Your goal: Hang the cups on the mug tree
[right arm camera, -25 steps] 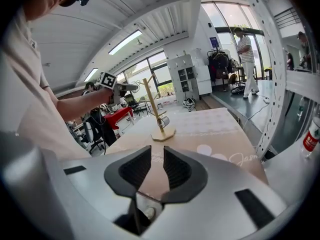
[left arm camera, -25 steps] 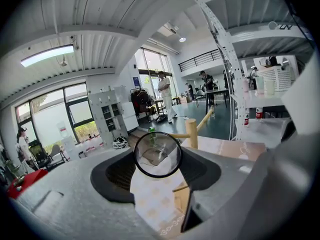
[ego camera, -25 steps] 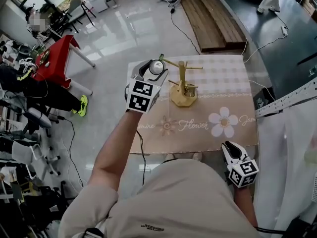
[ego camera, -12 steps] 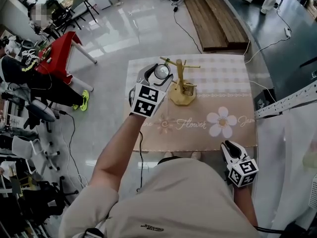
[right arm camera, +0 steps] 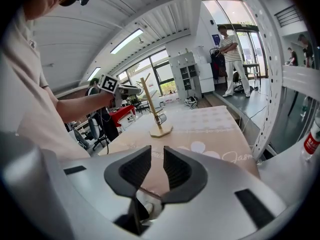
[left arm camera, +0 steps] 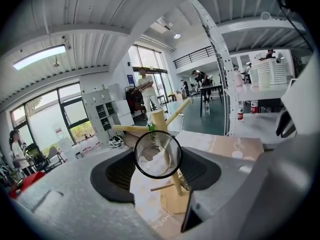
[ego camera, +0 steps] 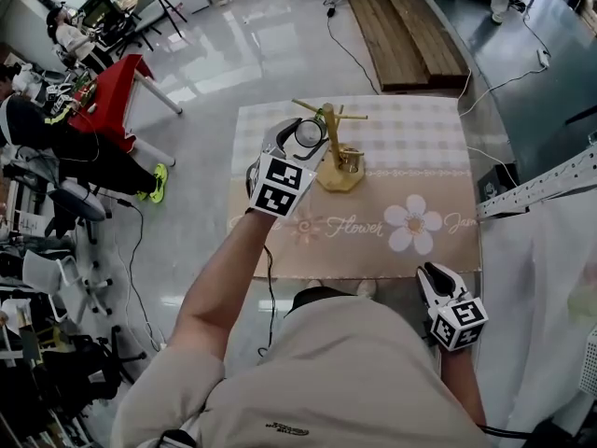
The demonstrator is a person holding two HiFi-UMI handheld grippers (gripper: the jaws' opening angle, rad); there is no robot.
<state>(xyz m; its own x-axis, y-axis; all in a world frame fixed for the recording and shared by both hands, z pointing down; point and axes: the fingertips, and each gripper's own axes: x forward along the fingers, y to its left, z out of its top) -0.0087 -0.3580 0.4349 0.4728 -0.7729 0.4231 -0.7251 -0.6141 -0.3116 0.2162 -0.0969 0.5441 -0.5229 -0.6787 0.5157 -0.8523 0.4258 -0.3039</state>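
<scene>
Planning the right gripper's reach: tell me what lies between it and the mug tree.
Only bare flowered tablecloth between right gripper and mug tree, shown in the right gripper view.

Bright, even daylight; fisheye warp + dark corners.

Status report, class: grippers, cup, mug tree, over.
Left gripper shut on clear glass cup, held up beside the mug tree, not yet hung. Right gripper slightly open, empty, at the table near edge. Nothing in the way seen.
</scene>
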